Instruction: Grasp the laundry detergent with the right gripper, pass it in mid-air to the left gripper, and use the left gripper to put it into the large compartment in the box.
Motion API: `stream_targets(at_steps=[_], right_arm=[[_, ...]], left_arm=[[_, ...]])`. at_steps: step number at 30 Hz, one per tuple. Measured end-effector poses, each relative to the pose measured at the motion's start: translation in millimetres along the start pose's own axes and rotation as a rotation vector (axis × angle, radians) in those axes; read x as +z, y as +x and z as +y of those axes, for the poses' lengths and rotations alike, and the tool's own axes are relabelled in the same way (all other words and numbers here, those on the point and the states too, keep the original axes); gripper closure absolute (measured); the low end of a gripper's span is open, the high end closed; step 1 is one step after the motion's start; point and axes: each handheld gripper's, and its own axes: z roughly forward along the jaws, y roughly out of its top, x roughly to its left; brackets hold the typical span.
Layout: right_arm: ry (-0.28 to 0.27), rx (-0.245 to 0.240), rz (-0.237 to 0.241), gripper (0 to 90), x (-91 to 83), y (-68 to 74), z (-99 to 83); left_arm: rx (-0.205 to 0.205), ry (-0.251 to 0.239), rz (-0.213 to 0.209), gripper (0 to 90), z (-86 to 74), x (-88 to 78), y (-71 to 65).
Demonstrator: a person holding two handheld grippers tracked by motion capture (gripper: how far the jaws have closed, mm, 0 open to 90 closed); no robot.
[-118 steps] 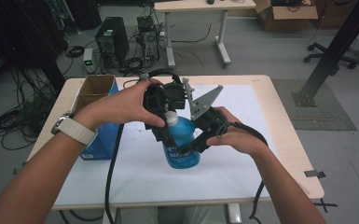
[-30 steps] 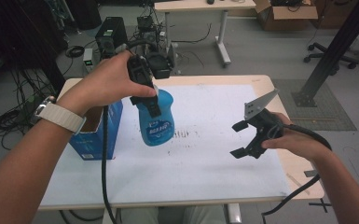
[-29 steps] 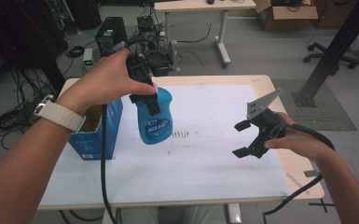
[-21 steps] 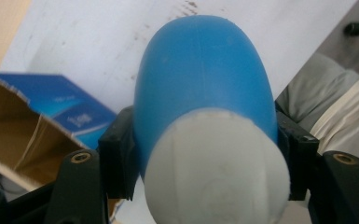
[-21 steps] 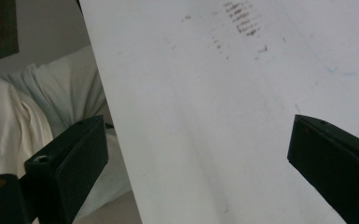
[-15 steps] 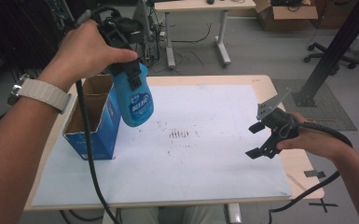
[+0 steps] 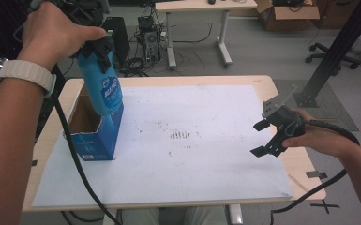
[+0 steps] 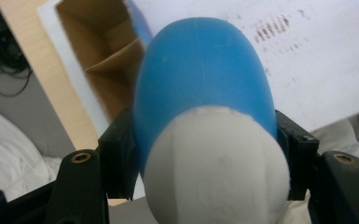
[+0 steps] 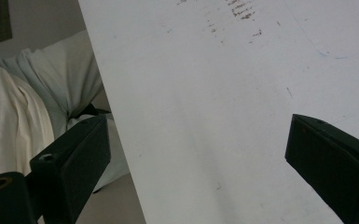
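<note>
Now the blue bottle (image 7: 101, 89) hangs above the open cardboard box (image 7: 94, 126), whereas a second ago it was held out over the white sheet to the right of the box, and some seconds earlier both grippers closed on it near the middle of the counter (image 7: 262, 89). The left gripper (image 7: 98, 49) has carried it up and across toward the box, its fingers (image 8: 116, 158) pinching the bottle just below the white cap (image 8: 217, 168); the grip has not altered over that interval. The right gripper (image 7: 265, 138) has let go and drawn away to the far right of the box, its fingers (image 9: 74, 154) spread wide over bare sheet, nothing between them. This suggests the carry is nearly complete and that lowering into the box is the step in hand.

The bottle is a smooth, rounded blue plastic body, widening from the neck, with a printed label on its side; it hangs roughly upright, its base at about the level of the box's rim. Whether the base already touches the rim cannot be settled from the high view. In the left gripper view the box's brown interior lies open beyond the bottle, with an inner flap or divider visible.
</note>
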Motion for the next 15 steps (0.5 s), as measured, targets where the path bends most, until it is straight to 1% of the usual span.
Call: stream_targets(at_steps=[2,3,4,5,7,10,11,15], right_arm=[[-0.004,0.011,0.002,6.0,0.4,-0.4,0.5],[-0.005,0.012,0.003,6.0,0.7,-0.7,1.0],[-0.002,0.012,0.004,6.0,0.7,-0.7,1.5],[-0.002,0.009,0.004,6.0,0.7,-1.0,2.2],[-0.002,0.007,0.002,6.0,0.6,-1.5,3.5],[-0.004,0.007,0.001,6.0,0.8,-1.8,4.5],[-0.010,0.014,0.004,6.0,1.2,-1.8,4.4],[-0.021,0.025,0.005,6.0,2.0,-2.8,3.2]], left_arm=[[-0.055,-0.009,0.001,37.5,-1.6,1.1,10.0],[-0.068,-0.009,0.004,37.6,-2.1,1.7,12.9],[-0.089,-0.008,0.010,37.6,-2.9,2.9,17.1],[-0.099,-0.006,0.015,37.6,-3.2,3.5,19.4],[-0.136,-0.011,0.026,37.6,-4.8,5.4,26.4],[-0.174,-0.017,0.039,37.6,-7.2,9.3,35.4],[-0.165,-0.018,0.045,37.6,-7.5,10.6,36.7],[-0.195,-0.017,0.061,37.6,-10.8,19.8,46.3]])
